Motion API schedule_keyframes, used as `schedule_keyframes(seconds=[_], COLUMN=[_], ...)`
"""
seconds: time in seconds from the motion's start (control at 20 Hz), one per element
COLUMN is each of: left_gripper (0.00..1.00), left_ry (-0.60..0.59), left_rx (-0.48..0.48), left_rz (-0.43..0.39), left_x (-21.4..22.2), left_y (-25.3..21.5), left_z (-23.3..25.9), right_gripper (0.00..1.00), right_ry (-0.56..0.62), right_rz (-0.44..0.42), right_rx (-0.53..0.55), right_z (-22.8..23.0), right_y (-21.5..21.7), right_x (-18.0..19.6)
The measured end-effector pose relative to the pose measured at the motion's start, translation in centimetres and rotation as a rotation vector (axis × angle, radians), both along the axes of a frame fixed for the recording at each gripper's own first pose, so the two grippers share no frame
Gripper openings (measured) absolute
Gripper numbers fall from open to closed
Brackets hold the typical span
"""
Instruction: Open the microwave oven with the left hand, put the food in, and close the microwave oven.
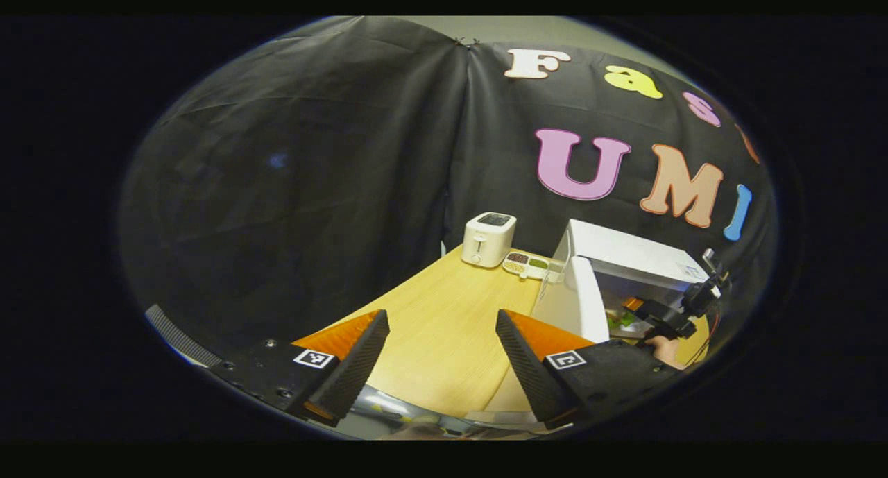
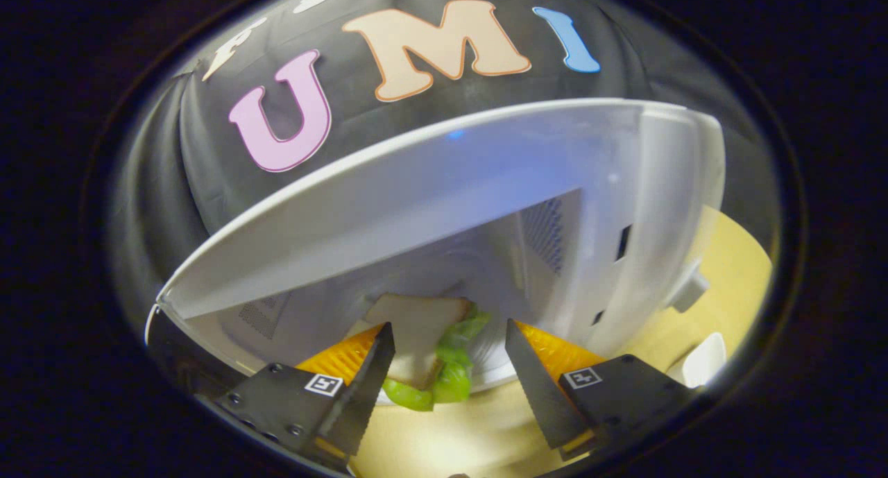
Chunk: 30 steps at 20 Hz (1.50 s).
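The white microwave point(image 1: 624, 252) stands at the right of the wooden table with its door point(image 1: 586, 304) swung open. Inside its cavity point(image 2: 527, 256) a sandwich point(image 2: 416, 339) of bread and green lettuce lies on a white plate point(image 2: 496, 375). My right gripper point(image 2: 447, 332) is open at the mouth of the oven, its fingers on either side of the sandwich and not pressing on it. In the left gripper view that gripper point(image 1: 666, 318) and the hand point(image 1: 667, 351) holding it show in front of the oven. My left gripper point(image 1: 442, 318) hangs open over the table, left of the door, with nothing in it.
A white toaster point(image 1: 489, 239) and a small divided tray point(image 1: 527, 264) with food stand at the back of the table point(image 1: 444, 304). A white object point(image 2: 701, 360) lies on the table right of the microwave, below its knob point(image 2: 687, 287).
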<state>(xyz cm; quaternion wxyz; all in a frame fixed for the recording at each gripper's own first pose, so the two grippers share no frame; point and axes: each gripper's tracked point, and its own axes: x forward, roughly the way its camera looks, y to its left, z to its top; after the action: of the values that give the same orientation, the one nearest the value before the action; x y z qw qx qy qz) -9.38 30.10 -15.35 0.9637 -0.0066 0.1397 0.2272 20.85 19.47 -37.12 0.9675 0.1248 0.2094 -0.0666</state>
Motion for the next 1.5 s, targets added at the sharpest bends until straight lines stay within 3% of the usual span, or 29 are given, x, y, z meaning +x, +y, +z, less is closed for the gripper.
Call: schedule_keyframes(seconds=[0.4,0.5,0.55,0.7,0.95,1.0,1.05,1.1,1.15,1.5], left_gripper=[0.85,0.74,0.75,0.65,0.37,0.38,0.18,0.11,0.00,0.00], left_ry=[0.046,0.052,0.053,0.077,0.116,0.124,0.140,0.153,0.161,0.246], left_rx=[-0.002,0.027,0.037,0.033,0.015,0.010,0.005,0.004,0.011,0.005], left_rz=[-0.188,-0.245,-0.274,-0.355,-0.481,-0.499,-0.517,-0.539,-0.558,-0.659], left_x=[1.0,1.1,1.1,1.3,1.0,0.9,0.7,0.5,0.3,-1.2], left_y=[-1.8,-2.3,-2.6,-3.3,-4.7,-4.9,-5.2,-5.6,-5.6,-6.9], left_z=[-1.1,-0.8,-0.7,-1.4,-2.6,-2.8,-3.2,-3.5,-3.8,-6.2], right_gripper=[1.00,1.00,1.00,1.00,0.99,1.00,1.00,0.92,0.92,0.92], right_ry=[-0.075,-0.094,-0.105,-0.137,-0.166,-0.168,-0.169,-0.171,-0.172,-0.165], right_rz=[-0.040,-0.071,-0.085,-0.105,-0.160,-0.170,-0.176,-0.182,-0.192,-0.292], right_rx=[-0.061,-0.072,-0.085,-0.124,-0.199,-0.229,-0.251,-0.263,-0.269,-0.283], right_z=[6.3,8.1,8.8,11.1,14.0,14.5,15.0,15.4,15.7,17.3], right_y=[-3.2,-4.0,-4.4,-5.1,-6.5,-6.9,-7.1,-7.2,-7.3,-9.6], right_x=[-7.9,-10.2,-11.3,-14.6,-19.9,-20.9,-21.6,-22.3,-23.0,-25.8])
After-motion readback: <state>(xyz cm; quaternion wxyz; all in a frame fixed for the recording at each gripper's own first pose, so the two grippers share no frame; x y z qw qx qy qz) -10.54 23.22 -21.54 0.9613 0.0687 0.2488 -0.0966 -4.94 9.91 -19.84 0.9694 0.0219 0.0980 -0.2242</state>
